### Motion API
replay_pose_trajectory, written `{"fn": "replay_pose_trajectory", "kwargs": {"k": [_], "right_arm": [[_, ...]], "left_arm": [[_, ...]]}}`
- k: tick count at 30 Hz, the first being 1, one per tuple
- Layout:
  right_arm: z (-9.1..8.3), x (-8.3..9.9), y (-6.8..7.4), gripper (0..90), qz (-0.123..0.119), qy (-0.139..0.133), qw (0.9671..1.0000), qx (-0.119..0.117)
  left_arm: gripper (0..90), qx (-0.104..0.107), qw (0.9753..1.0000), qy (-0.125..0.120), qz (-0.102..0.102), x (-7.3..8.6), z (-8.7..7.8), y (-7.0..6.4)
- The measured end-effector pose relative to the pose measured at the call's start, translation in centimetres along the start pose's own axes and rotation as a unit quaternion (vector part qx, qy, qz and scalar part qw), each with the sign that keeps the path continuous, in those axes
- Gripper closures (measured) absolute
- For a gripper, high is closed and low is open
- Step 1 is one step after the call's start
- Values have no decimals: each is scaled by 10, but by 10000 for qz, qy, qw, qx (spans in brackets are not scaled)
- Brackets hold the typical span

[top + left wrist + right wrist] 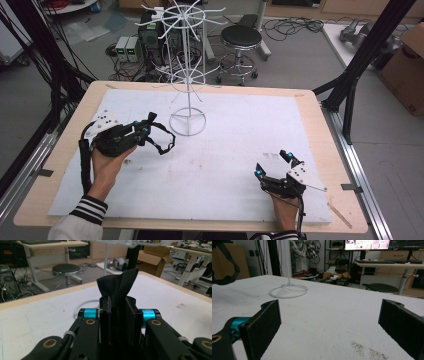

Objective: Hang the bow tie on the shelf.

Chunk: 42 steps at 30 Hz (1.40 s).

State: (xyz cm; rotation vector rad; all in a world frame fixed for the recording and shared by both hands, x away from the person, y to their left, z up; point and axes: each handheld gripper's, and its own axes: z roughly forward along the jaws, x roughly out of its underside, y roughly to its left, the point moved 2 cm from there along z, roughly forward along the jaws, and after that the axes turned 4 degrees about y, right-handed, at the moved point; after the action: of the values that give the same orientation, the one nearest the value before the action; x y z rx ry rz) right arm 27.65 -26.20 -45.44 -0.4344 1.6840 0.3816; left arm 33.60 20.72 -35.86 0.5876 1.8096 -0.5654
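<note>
strap [117,287] end clamped in left gripper [118,312] | strap's rest hidden

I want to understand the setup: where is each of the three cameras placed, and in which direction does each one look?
High view: above the person's side, looking forward and down on the white-covered wooden table; both hands, left gripper and right gripper show.
Left gripper view: rides the left gripper, jaws shut on a black fabric strap.
Right gripper view: rides the right gripper, jaws wide apart, low over the table.
Shared: the white wire hanging stand.
</note>
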Motion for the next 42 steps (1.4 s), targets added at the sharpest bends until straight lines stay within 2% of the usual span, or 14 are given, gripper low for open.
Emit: {"fn": "replay_pose_trajectory", "kwargs": {"k": [1,5,6,21,24,31,42], "right_arm": [[0,0,0,34,-3,0,10000,0],[0,0,0,34,-1,1,10000,-1],[0,0,0,34,-2,0,10000,-2],[0,0,0,34,23,0,10000,-6],[0,0,0,34,42,7,10000,-16],[-1,0,0,34,53,14,10000,-18],[0,0,0,34,42,-2,10000,-16]], "left_arm": [[762,-4,10000,-69,19,-7,-1,-1],[762,-8,9998,-171,82,-17,-1,-5],[762,-24,9996,-240,168,-23,-1,-7],[762,-19,9981,-428,446,-61,1,-19],[762,-43,9978,-411,511,-66,5,-20],[762,-29,9978,-444,497,-74,14,-21],[762,-94,9981,-408,447,-77,30,-18]]}}
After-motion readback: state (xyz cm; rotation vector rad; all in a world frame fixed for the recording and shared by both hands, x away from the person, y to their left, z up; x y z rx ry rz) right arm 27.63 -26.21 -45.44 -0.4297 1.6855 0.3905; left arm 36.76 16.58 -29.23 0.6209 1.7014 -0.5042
